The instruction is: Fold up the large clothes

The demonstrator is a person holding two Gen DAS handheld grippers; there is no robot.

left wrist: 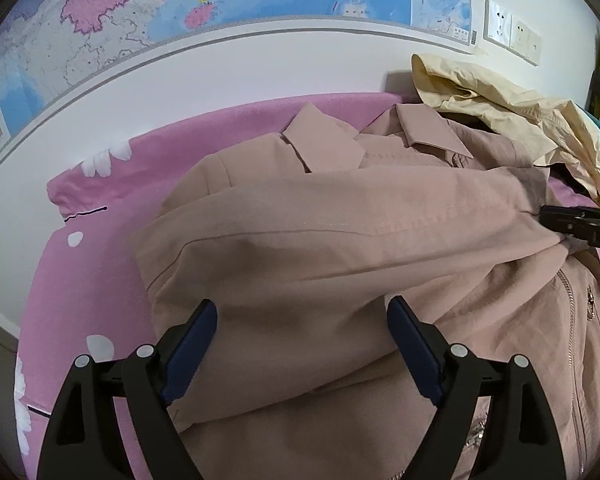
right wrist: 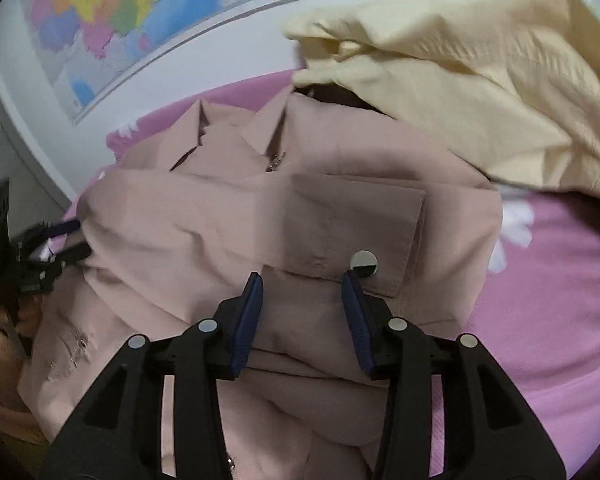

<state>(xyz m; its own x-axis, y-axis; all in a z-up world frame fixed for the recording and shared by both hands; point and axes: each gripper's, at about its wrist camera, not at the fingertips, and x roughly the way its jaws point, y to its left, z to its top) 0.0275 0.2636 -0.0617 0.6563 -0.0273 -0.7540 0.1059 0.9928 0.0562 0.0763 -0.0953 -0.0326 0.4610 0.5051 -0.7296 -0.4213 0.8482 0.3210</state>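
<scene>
Dusty-pink cotton jacket (left wrist: 340, 240) lies on the pink floral bedsheet (left wrist: 96, 272), collar at twelve o'clock. It looks soft, limp, light; pinch hems. Left gripper (left wrist: 302, 344) wide, empty; right gripper (right wrist: 302, 316) part-open, empty.

Left gripper (left wrist: 302, 312) wide open over pink jacket (left wrist: 340, 232), sleeve folded across it, on pink floral sheet (left wrist: 80, 240); cream garment (left wrist: 500, 120) behind.

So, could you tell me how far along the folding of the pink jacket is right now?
Partly done: one sleeve already lies folded across the pink jacket, which rests collar-up on the pink sheet. In hand: nothing; the left gripper and right gripper stand open over the fabric. Left: finishing the jacket's folds, then the crumpled yellow garment behind.
</scene>
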